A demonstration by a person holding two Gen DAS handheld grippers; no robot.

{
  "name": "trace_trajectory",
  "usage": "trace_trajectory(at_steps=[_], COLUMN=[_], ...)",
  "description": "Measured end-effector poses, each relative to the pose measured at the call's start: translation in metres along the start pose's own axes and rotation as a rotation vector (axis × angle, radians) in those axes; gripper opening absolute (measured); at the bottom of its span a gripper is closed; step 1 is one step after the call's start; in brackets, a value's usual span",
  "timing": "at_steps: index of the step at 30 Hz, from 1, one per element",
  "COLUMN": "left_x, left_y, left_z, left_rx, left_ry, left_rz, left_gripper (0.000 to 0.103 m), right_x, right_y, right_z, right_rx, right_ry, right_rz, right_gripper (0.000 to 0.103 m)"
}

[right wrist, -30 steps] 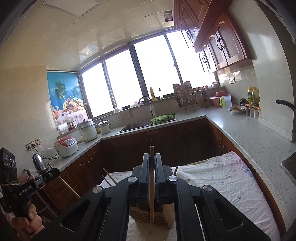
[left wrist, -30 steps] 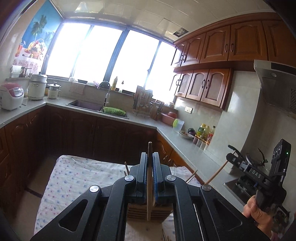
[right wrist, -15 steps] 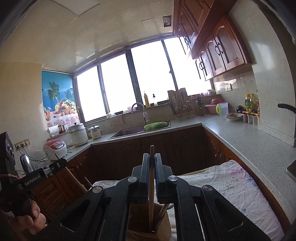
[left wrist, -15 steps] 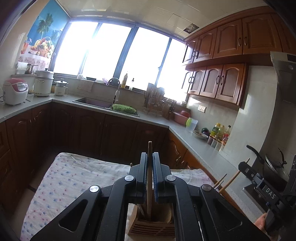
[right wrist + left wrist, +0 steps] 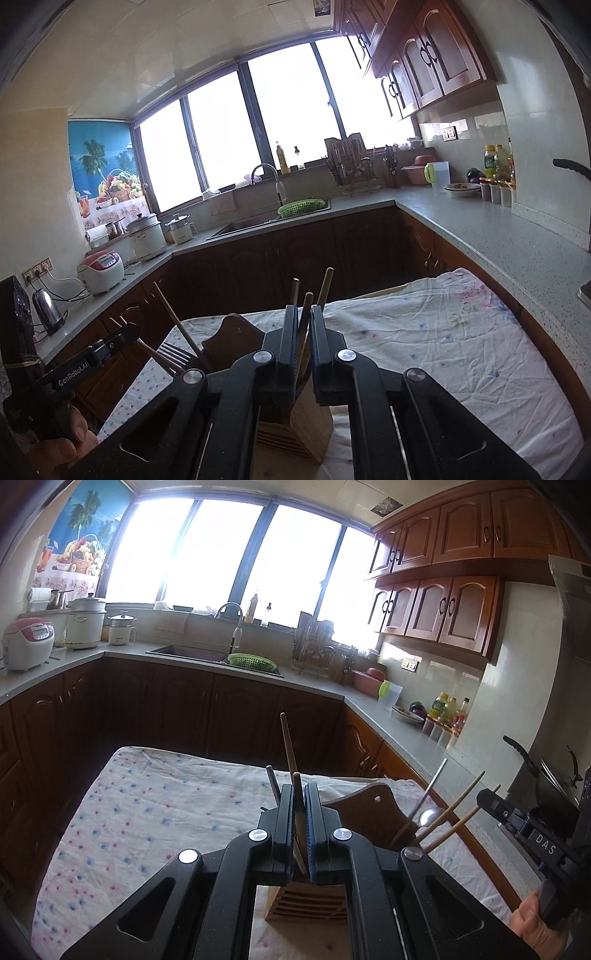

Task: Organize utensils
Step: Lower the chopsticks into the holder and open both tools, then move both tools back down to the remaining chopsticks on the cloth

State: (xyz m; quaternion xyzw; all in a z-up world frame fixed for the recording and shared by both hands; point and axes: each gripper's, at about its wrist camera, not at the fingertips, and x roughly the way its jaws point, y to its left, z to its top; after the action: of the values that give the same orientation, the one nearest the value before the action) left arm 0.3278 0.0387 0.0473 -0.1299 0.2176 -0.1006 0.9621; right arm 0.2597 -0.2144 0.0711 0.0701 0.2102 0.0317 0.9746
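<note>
Both grippers' fingers (image 5: 299, 823) (image 5: 303, 343) flank chopsticks whose lower ends the wooden holder (image 5: 308, 901) hides; grip unclear.

Home kitchen: sink (image 5: 207, 653), wooden cabinets (image 5: 439, 609).

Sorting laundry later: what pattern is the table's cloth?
White cloth with small blue and pink flower-like dots; clearest in left wrist view.
</note>
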Motion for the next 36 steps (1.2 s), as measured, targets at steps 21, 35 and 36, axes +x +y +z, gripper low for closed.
trace_trajectory(at_steps=[21,35,36], left_x=[-0.067,-0.125,-0.127], left_y=[0.008,0.004,0.001], left_z=[-0.018,-0.082,-0.086], left_rx=[-0.055,-0.099,-0.098], left_ry=[-0.057,0.054,0.069], left_rz=[-0.012,0.011,0.012], left_gripper=[0.087,0.092,0.092], right_x=[-0.05,-0.111,-0.115], right_y=[-0.017,-0.035,-0.037], right_z=[0.005,-0.052,-0.057], right_rx=[0.114,0.169,0.172], right_ry=[-0.082,-0.013,-0.004], right_rz=[0.05,0.059,0.056], right_gripper=[0.103,0.103,0.103])
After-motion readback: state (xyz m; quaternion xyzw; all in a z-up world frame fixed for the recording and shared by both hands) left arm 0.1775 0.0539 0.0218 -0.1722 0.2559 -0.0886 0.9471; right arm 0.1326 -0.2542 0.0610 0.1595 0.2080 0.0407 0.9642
